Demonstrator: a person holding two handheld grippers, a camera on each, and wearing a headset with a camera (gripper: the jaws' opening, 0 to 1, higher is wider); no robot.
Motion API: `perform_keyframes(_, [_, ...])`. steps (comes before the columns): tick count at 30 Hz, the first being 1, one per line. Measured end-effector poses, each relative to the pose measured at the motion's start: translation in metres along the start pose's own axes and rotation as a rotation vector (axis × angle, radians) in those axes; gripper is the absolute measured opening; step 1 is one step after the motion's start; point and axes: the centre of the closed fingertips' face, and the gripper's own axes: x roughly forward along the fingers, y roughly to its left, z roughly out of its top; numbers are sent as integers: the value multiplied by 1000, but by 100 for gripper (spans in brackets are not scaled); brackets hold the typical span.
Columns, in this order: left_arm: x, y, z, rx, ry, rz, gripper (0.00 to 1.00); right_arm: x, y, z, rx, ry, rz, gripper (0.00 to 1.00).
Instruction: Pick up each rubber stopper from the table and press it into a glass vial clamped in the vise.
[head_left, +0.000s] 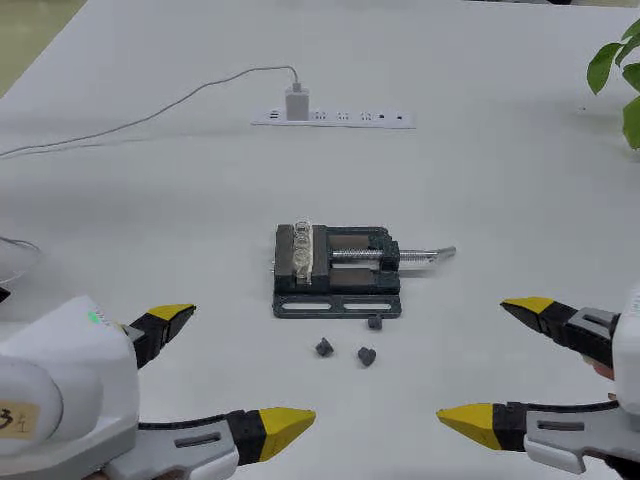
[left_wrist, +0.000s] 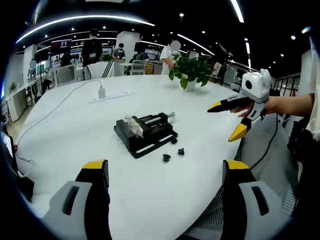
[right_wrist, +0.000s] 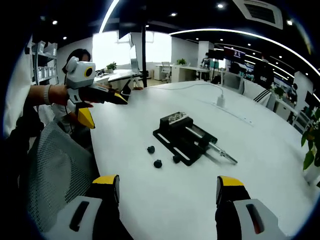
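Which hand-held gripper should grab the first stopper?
Left, marginally: the left hand-held gripper, open, sits nearer the leftmost stopper and the vials at the left end of the vise than the right hand-held gripper.

Left claw (head_left: 250, 362), right claw (head_left: 472, 358): jaws spread wide.

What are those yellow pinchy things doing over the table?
A person holds the left tongs and the right tongs, both open, over a white table. Nothing is picked up yet. Three rubber stoppers lie loose in front of the vise, which clamps glass vials.
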Motion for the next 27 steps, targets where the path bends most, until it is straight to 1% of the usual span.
perform_keyframes(3, [1,0,-1,-1,1,-4,94,13,6,-1,0,15,4,73])
perform_keyframes(5, [1,0,-3,-2,4,-4,93,22,14,1,24,14,30,73])
perform_keyframes(6, [1,0,-3,-3,5,-5,93,26,16,1,22,15,29,72])
perform_keyframes(9, [0,0,-4,-6,6,-4,93,39,22,1,2,34,23,64])
perform_keyframes(12, [0,0,-6,-11,6,-4,93,49,26,1,19,33,38,60])
perform_keyframes(15, [-1,1,-7,-16,5,-3,93,56,28,1,31,32,37,50])
perform_keyframes(19, [-2,1,-8,-28,-1,1,92,66,26,-1,37,39,22,44])
perform_keyframes(22, [-3,2,-9,-34,-2,4,92,73,22,-3,46,42,7,35])
perform_keyframes(24, [-3,2,-10,-38,-2,5,92,77,21,-4,49,42,1,33])
perform_keyframes(27, [-4,4,-13,-45,2,8,92,86,19,-9,57,64,-6,30])
